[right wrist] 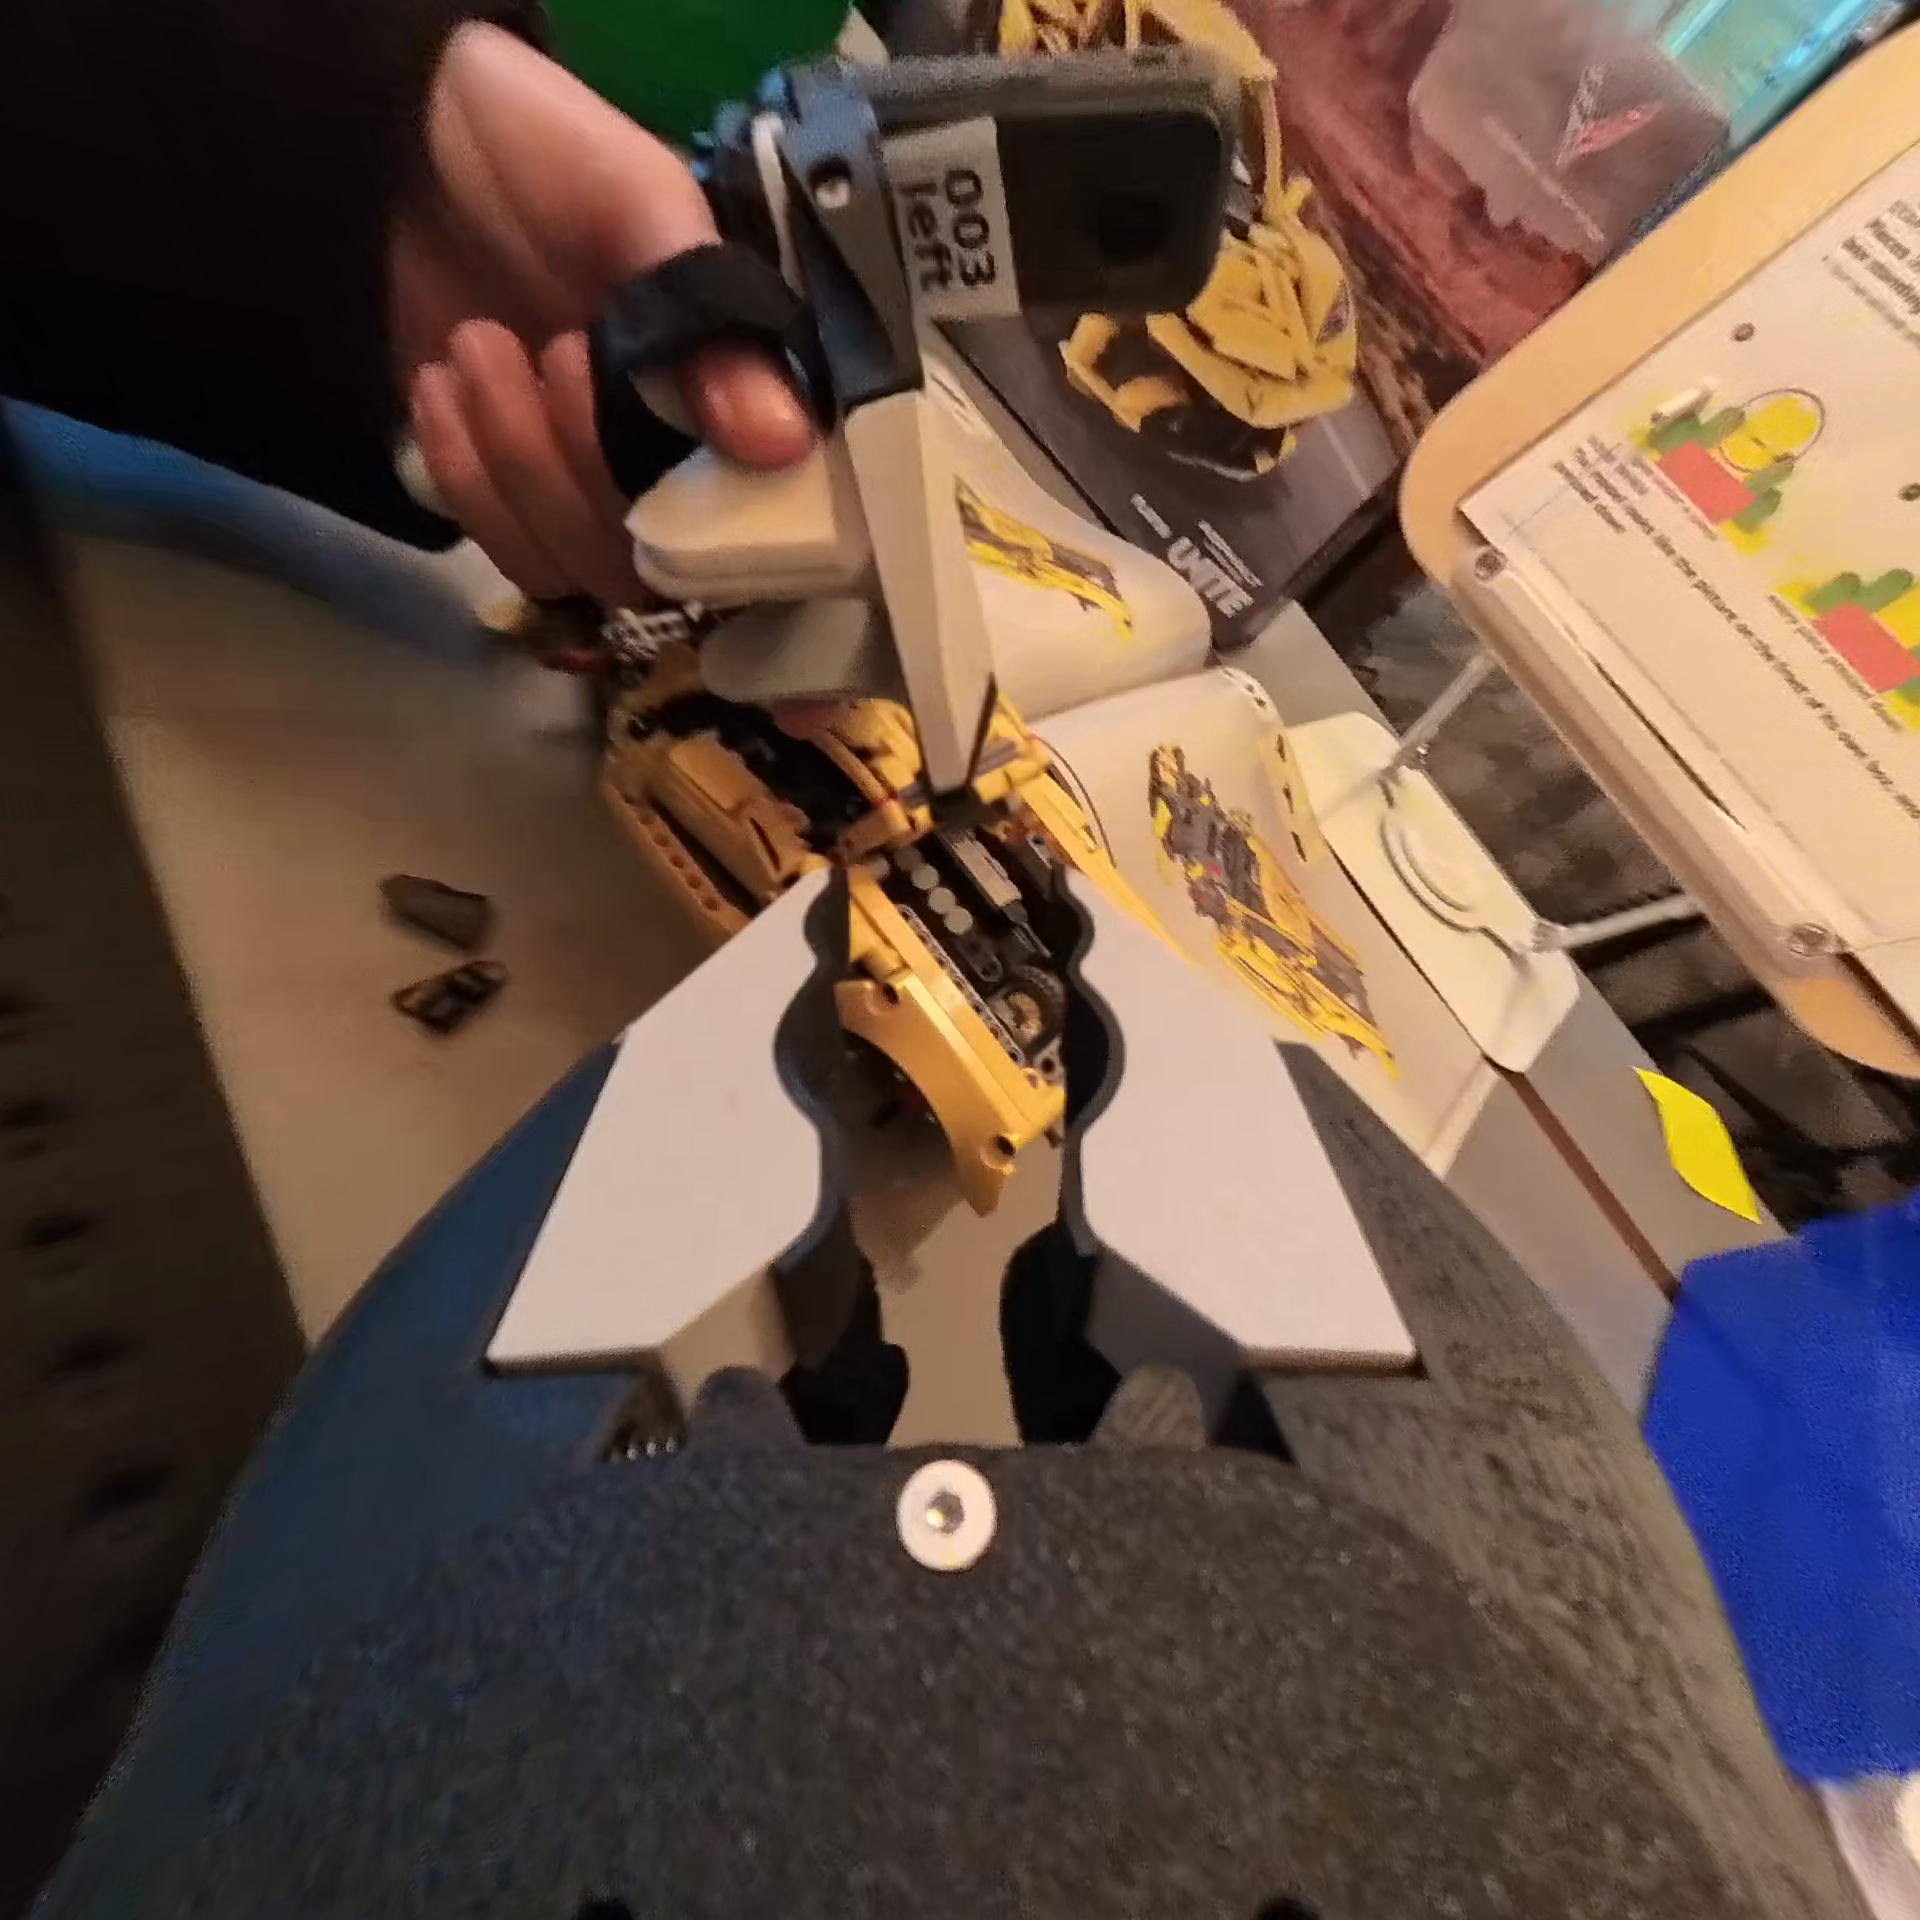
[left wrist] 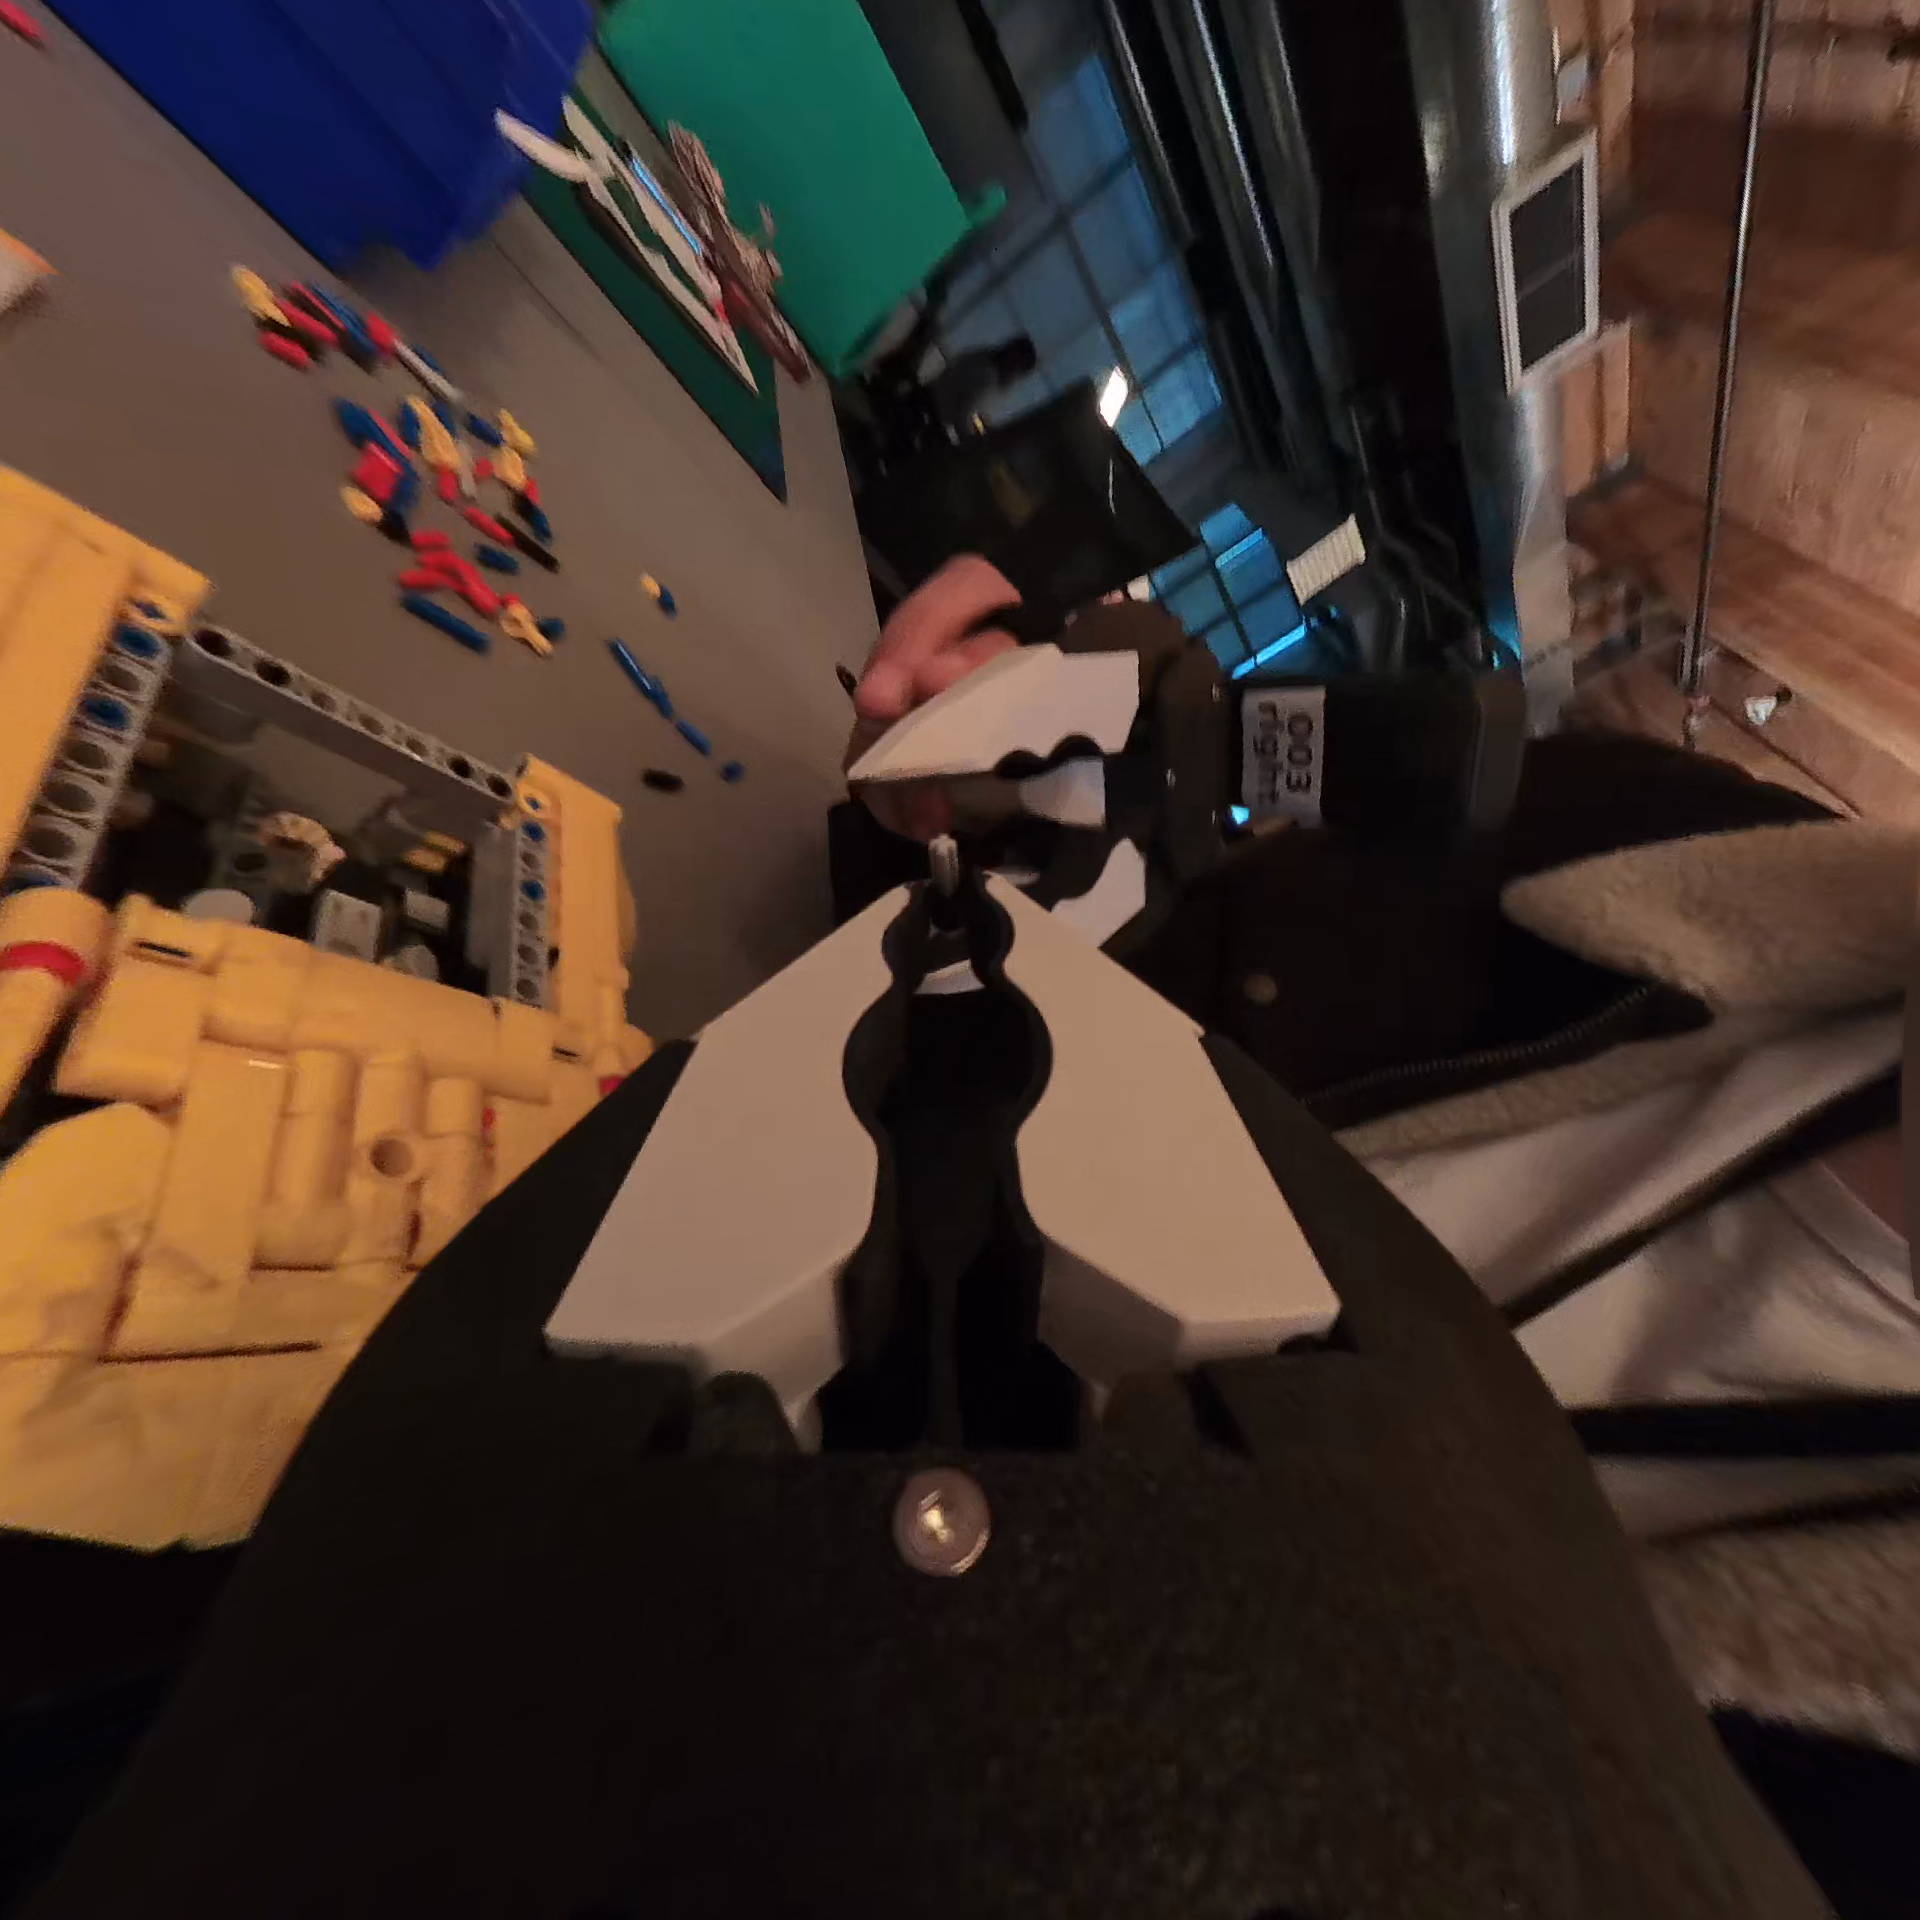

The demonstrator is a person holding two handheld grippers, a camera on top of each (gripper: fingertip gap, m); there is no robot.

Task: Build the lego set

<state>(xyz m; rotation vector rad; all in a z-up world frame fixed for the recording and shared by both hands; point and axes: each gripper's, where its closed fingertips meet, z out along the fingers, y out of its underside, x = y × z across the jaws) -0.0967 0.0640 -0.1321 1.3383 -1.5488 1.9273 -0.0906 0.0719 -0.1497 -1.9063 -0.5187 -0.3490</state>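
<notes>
The yellow lego car, partly built with a grey beam frame showing inside, lies at the left of the left wrist view. My left gripper is shut on a small black and light-grey pin piece that sticks out past the tips. In the right wrist view the left gripper points down at the car, its tip just over the open middle. My right gripper is open and empty, above the car's near end. The right gripper shows just beyond the left gripper's tip.
Loose red, blue and yellow pieces lie scattered on the grey table. A blue bin stands behind them. An open instruction booklet, the set's box, a board with a printed sheet and small black parts surround the car. Left and right tips are no more than a few centimetres apart.
</notes>
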